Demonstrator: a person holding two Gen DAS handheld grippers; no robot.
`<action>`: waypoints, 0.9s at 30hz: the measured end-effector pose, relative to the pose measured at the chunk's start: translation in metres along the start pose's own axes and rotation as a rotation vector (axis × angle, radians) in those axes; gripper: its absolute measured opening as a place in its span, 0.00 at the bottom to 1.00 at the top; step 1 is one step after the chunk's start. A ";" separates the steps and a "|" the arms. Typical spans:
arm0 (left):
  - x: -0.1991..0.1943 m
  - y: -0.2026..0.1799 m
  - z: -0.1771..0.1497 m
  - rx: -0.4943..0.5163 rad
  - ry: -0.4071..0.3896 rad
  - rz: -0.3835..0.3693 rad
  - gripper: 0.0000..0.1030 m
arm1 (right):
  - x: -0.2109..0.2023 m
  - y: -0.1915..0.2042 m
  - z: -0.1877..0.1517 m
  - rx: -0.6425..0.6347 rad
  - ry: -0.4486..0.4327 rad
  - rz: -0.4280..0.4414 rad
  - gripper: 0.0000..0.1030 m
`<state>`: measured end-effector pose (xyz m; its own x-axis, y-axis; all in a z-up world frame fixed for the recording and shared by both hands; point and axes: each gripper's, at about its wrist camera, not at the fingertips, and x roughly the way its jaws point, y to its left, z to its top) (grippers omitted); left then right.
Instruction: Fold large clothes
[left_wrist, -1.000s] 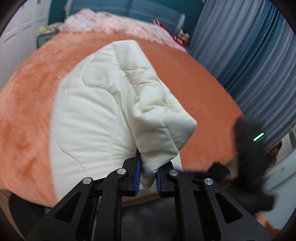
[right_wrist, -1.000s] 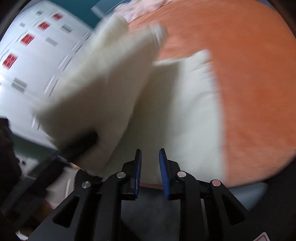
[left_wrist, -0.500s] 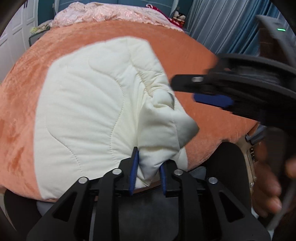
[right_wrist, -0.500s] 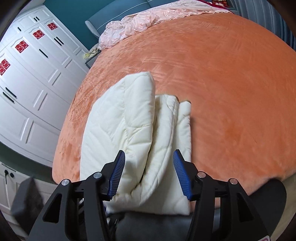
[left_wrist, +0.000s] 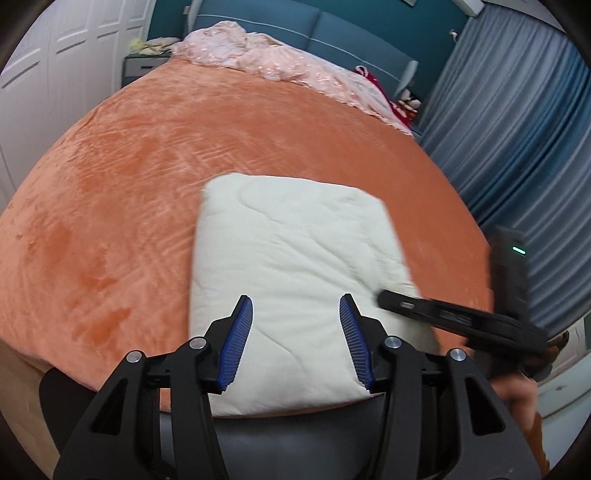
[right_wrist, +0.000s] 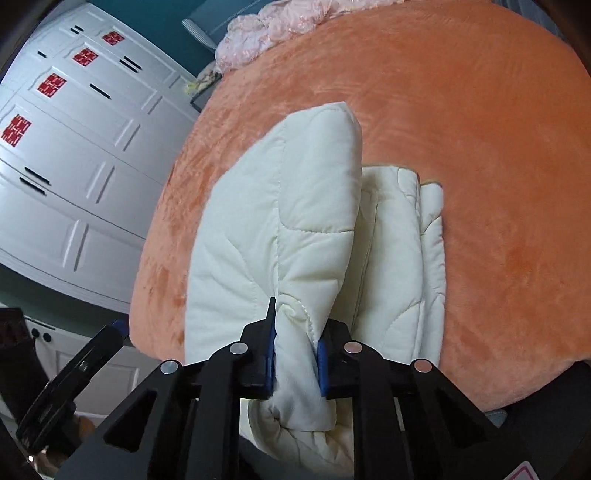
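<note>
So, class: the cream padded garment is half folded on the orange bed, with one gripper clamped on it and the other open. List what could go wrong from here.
1. Only the right gripper pinches a bunched edge of the garment; the left gripper is open, so the thick padding may slip out or spring open.
2. The garment lies at the near edge of the bed; a pull might drag it off.
3. The two grippers are close and could collide.

Quilted matt garment (left_wrist: 295, 266), plush bedspread (left_wrist: 110, 221)

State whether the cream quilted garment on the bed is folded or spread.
Folded: the cream garment lies in stacked layers, compact on the orange bedspread; the right gripper pinches one fold.
</note>
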<state>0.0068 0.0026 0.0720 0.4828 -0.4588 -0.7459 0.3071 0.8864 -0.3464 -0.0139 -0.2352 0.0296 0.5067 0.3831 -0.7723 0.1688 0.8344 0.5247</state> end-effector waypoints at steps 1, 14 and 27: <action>0.001 -0.001 0.000 0.007 0.006 -0.001 0.42 | -0.013 -0.001 -0.006 -0.015 -0.027 -0.021 0.14; 0.089 -0.030 -0.055 0.105 0.233 0.075 0.00 | 0.023 -0.043 -0.050 -0.035 0.056 -0.274 0.16; 0.121 -0.027 -0.072 0.137 0.231 0.138 0.00 | 0.061 -0.057 -0.056 -0.013 0.042 -0.242 0.21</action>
<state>-0.0020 -0.0721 -0.0501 0.3330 -0.2942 -0.8958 0.3672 0.9155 -0.1642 -0.0398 -0.2376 -0.0676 0.4174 0.1869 -0.8893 0.2703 0.9088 0.3178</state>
